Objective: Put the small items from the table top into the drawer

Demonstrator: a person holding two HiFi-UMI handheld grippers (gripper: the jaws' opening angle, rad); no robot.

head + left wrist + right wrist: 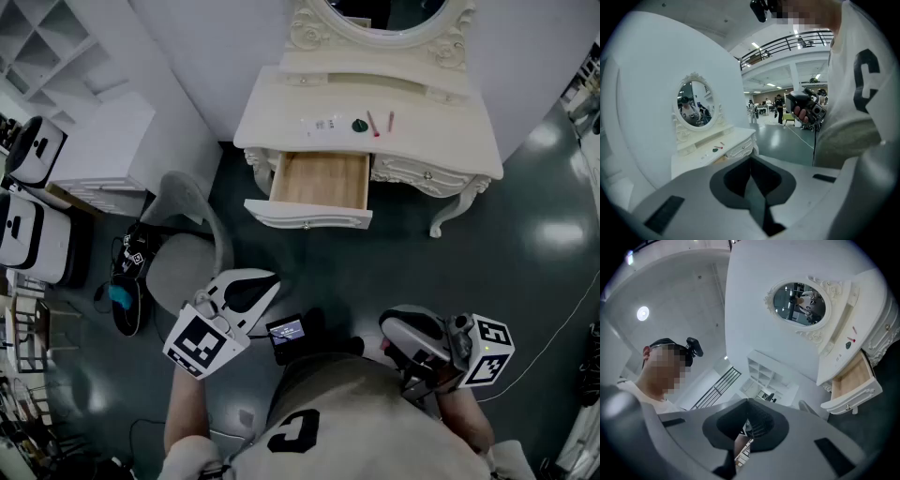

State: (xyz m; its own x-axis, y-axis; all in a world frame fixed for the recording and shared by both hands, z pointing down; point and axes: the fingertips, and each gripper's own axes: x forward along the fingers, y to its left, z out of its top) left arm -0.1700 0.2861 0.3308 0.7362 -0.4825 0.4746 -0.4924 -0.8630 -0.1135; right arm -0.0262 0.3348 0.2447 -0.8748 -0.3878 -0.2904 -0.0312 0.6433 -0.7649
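Note:
The white dressing table point(450, 141) carries small items in a row: pale little pieces point(323, 123), a dark green round one point(359, 125), and two red sticks point(373, 123). Its drawer point(307, 217) is pulled open, and the wooden bottom is bare. Both grippers hang near my body, well short of the table. The left gripper point(267, 284) is shut with nothing in it point(751, 180). The right gripper point(389, 325) also looks shut and empty point(746, 427), tilted upward. The right gripper view shows the open drawer point(855, 380) and the green item point(847, 346) far off.
A grey chair point(183, 253) stands left of the drawer, between me and the table. A white shelf unit point(94, 141) and white cases point(33, 150) line the left side. An oval mirror point(384, 14) backs the table. A cable point(553, 337) crosses the floor at right.

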